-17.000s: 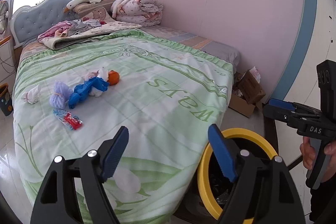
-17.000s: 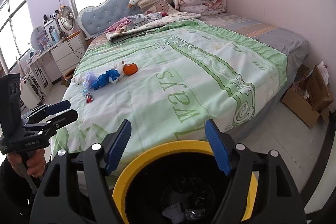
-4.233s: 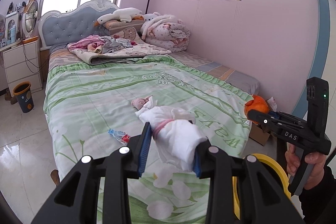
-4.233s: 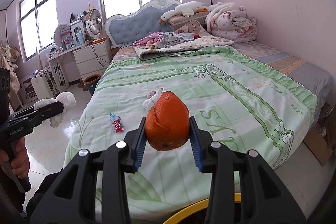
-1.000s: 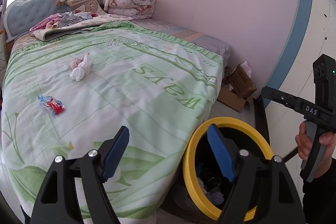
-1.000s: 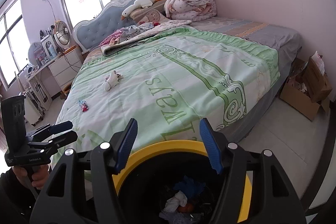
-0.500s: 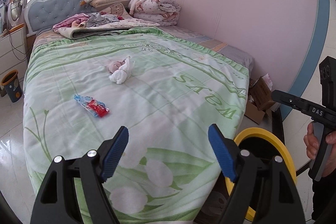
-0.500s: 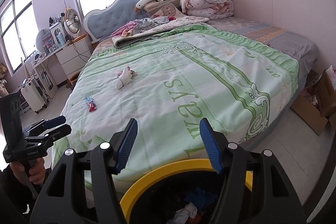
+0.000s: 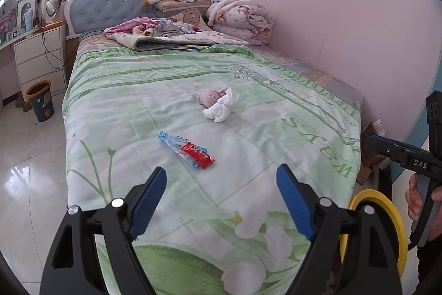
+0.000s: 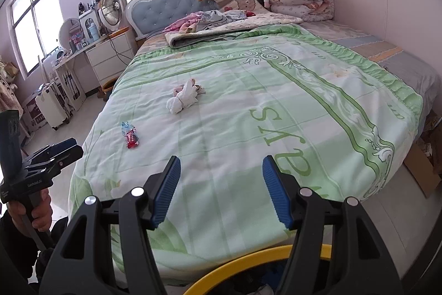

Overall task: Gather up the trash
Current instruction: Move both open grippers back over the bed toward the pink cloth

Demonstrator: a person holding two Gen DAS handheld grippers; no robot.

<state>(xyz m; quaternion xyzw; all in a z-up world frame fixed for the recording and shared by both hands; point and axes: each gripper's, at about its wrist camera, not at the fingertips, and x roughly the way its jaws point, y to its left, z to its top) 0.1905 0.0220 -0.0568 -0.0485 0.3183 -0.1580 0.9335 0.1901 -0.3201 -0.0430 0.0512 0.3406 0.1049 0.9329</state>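
Left wrist view: the left gripper [image 9: 221, 195] is seen opening with nothing between its jaws, above a red-and-blue wrapper [image 9: 190, 150] and white wad [image 9: 219, 108] lying on the bed [image 9: 276, 134]; an orange-rimmed floor bin [image 9: 40, 100] is shown only here. Right wrist view: the right gripper [image 10: 221, 188] is held released and empty over the yellow-rimmed trash bin [image 10: 248, 261], whose contents cannot be made out

Black hand-held gripper [image 9: 221, 201] frames, ribbed blue pads [image 10: 167, 191], silver screws; dark sleeves.
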